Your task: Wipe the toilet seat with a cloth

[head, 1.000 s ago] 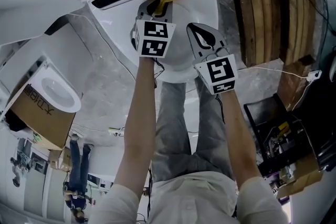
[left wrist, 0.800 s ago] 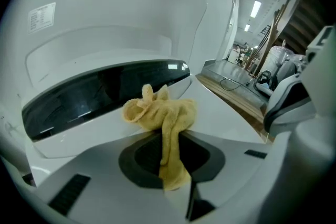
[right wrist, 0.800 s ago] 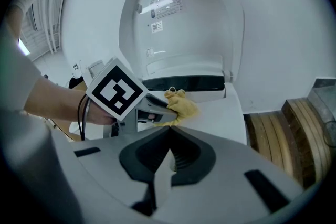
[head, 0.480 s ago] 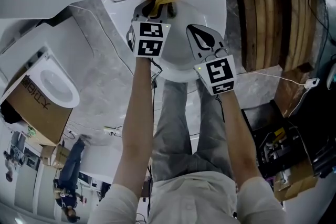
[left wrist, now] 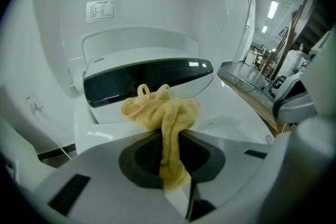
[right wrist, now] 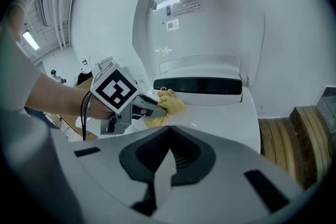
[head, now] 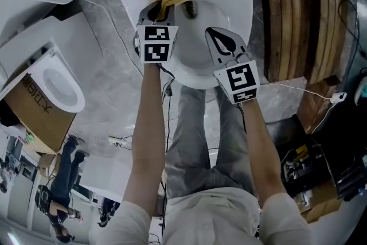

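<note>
Wiping step judged under way. Left gripper [left wrist: 176,136] jaws clamp the yellow cloth [left wrist: 160,110], bunched just ahead of them at the toilet seat [left wrist: 231,115] rear. Right gripper [right wrist: 167,157] jaws together, empty. Next: drag cloth along the rim.

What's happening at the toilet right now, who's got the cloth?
The left gripper has its jaws clamped on the yellow cloth and presses it onto the rear of the toilet seat, just in front of the dark panel below the raised lid. The right gripper is empty, jaws together, and hovers over the front of the seat.
</note>
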Motion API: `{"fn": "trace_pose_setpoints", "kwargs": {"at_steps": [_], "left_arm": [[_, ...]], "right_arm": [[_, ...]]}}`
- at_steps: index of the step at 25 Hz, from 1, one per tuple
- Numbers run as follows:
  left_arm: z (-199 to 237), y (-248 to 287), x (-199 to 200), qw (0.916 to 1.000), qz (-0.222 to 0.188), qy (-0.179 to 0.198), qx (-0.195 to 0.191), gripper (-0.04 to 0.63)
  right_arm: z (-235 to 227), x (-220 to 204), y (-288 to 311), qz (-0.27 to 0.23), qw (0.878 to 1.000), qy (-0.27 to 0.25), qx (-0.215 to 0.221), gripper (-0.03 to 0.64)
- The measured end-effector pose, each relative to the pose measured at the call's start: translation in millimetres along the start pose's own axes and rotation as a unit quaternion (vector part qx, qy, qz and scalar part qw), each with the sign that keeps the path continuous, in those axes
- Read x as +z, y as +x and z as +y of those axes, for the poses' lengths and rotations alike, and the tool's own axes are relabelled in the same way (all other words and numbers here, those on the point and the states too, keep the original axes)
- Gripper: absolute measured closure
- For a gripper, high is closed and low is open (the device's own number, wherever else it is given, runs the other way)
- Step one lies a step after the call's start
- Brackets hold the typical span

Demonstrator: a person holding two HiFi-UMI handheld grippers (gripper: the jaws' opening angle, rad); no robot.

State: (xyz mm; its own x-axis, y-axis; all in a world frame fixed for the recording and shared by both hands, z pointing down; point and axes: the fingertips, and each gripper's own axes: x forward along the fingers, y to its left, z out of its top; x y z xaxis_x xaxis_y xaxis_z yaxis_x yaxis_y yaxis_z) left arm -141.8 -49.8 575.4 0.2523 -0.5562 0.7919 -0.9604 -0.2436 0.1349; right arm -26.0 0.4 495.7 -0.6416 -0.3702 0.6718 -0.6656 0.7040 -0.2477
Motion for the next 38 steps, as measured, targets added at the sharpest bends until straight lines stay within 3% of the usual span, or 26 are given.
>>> {"fn": "trace_pose_setpoints", "kwargs": {"at_steps": [19,38], "left_arm": [[37.7,-40.7,-42.6,0.9952,-0.007,-0.073,0.065,0.514],[10.0,-78.2,-107.3,0.9849,0.002,-0.134,0.110,0.514]], "right_arm": [[28.3,-13.8,-9.9,0.006,0.999,-0.026,0.031,0.609],[47.9,-49.9,-49.2,0.018,0.995,-0.064,0.071,0.609]]}}
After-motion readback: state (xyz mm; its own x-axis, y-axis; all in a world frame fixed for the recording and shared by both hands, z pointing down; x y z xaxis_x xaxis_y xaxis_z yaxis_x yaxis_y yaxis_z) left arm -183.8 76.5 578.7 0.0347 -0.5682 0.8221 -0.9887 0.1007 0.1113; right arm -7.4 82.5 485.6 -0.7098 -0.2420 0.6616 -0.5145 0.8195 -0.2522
